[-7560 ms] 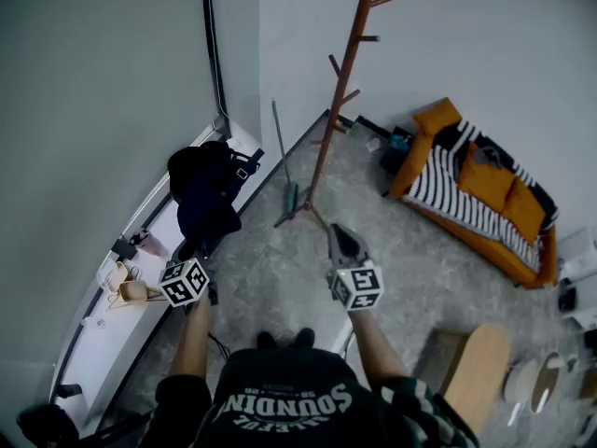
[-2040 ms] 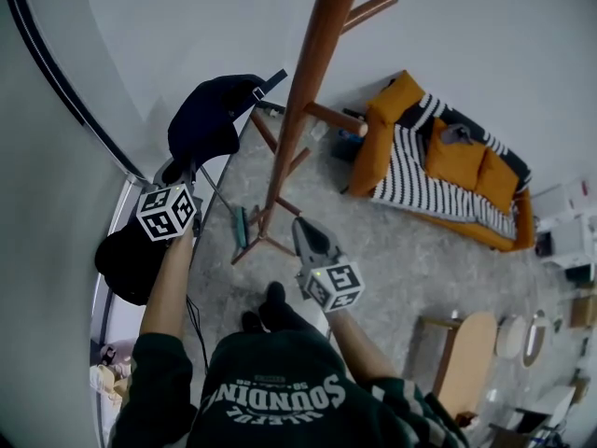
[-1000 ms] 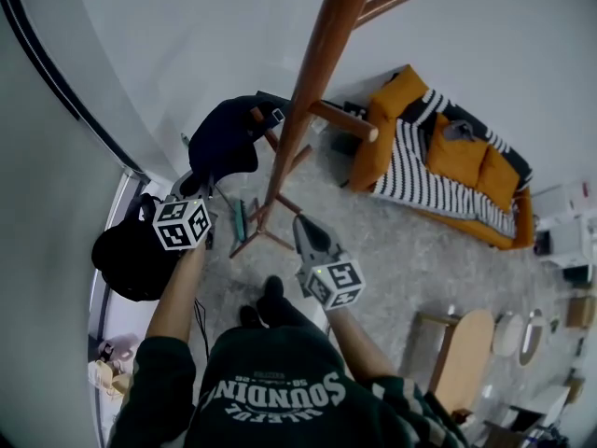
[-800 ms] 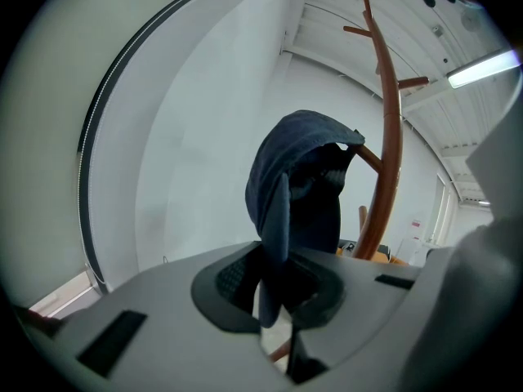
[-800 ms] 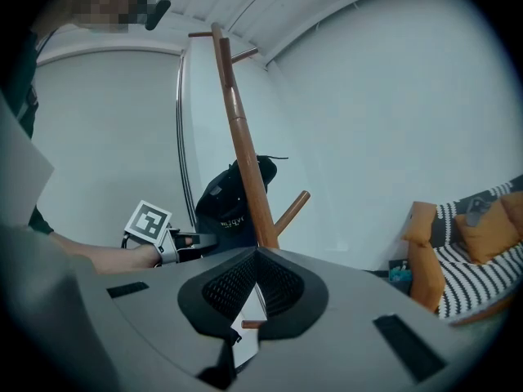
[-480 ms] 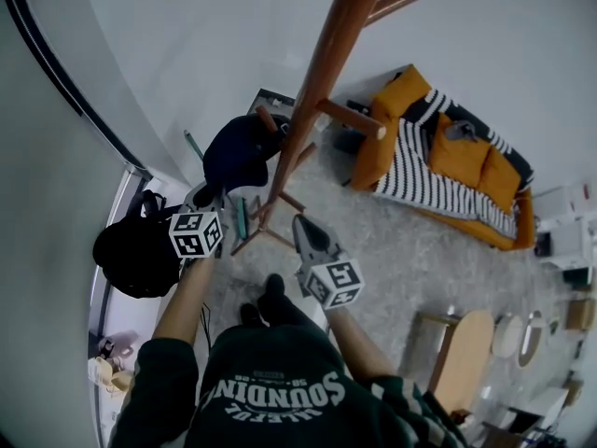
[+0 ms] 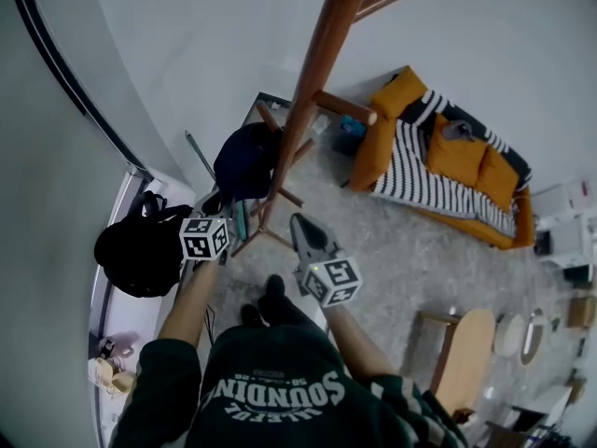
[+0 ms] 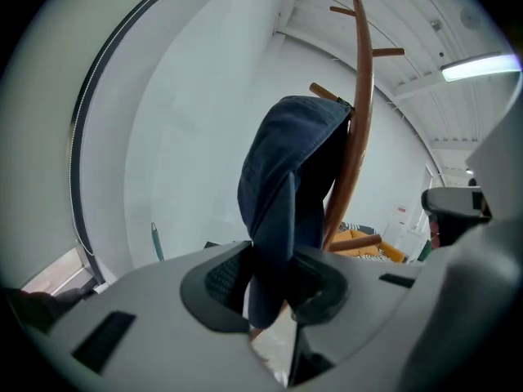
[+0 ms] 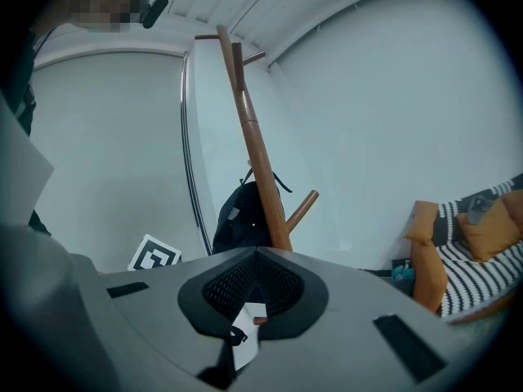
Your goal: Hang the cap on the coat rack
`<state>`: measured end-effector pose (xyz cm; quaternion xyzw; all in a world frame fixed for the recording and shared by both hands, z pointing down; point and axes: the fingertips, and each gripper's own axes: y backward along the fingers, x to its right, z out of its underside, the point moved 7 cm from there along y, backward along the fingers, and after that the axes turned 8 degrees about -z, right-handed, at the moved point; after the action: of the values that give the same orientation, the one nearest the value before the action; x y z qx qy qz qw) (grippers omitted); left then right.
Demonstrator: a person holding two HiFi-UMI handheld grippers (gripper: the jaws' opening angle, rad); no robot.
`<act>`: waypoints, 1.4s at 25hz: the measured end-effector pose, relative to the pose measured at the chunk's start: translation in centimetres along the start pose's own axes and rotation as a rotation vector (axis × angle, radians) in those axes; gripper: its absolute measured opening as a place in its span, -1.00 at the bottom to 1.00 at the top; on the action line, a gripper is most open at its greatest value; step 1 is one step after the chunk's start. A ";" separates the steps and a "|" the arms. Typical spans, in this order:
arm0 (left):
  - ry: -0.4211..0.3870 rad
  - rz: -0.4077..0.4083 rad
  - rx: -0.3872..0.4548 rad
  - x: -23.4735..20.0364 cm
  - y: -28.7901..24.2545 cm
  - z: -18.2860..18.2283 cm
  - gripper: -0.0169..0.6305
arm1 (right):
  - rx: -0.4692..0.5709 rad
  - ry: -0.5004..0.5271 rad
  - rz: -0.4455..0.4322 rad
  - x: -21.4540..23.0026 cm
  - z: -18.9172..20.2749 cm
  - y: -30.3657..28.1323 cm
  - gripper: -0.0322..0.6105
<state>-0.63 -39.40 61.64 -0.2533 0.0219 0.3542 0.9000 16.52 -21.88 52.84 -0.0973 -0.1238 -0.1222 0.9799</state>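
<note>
Nearest, the left tongs (image 8: pixel 274 253) stand partly apart, their jaws having just been opening. The lower edge of the cap (image 8: pixel 286 178) hangs down between the two pads (image 8: pixel 222 276), which flank the cloth loosely rather than pinch it. The dark blue cap rises straight up from these tongs. Its crown is hooked over a peg (image 8: pixel 321 91) of the coat rack (image 7: pixel 312 73), and the peg's tip pokes out above the fabric. The rack's brown pole (image 8: pixel 360 137) stands just behind the cap and slightly right of the left tongs, with more pegs higher up.

The right tongs (image 9: pixel 257 256) are closed tip to tip with nothing between them. They sit to the right of the left tongs and short of the rack. The pole rises straight ahead of them, with a dark shape that looks like the cap showing on the pole's left side. The left tongs' marker cube (image 9: pixel 154 258) shows ahead and to their left, lower than that shape.

From the head view, a black bag (image 7: pixel 140 250) lies to the left of the left tongs, close to the wall (image 7: pixel 187 54). The rack's splayed feet rest on the grey speckled floor (image 7: pixel 401 250) just beyond both tongs. Farthest off, beyond and to the right of the right tongs, an orange sofa (image 7: pixel 438 171) with a striped cover stands by the wall.
</note>
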 end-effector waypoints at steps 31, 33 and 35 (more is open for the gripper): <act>-0.191 0.060 0.124 8.3 17.0 1.9 -0.95 | 0.051 0.083 -0.055 -5.4 -1.4 8.3 -0.90; -0.221 0.040 0.154 9.6 18.6 1.6 -0.95 | 0.043 0.150 -0.077 -6.4 -2.0 9.6 -0.90; -0.237 0.017 0.183 11.0 20.3 1.6 -0.95 | 0.037 0.197 -0.100 -7.3 -1.9 11.2 -0.90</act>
<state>-5.83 -19.16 51.70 -0.1263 -0.0500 0.3858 0.9125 13.03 -10.04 47.28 -0.0604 -0.0340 -0.1776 0.9817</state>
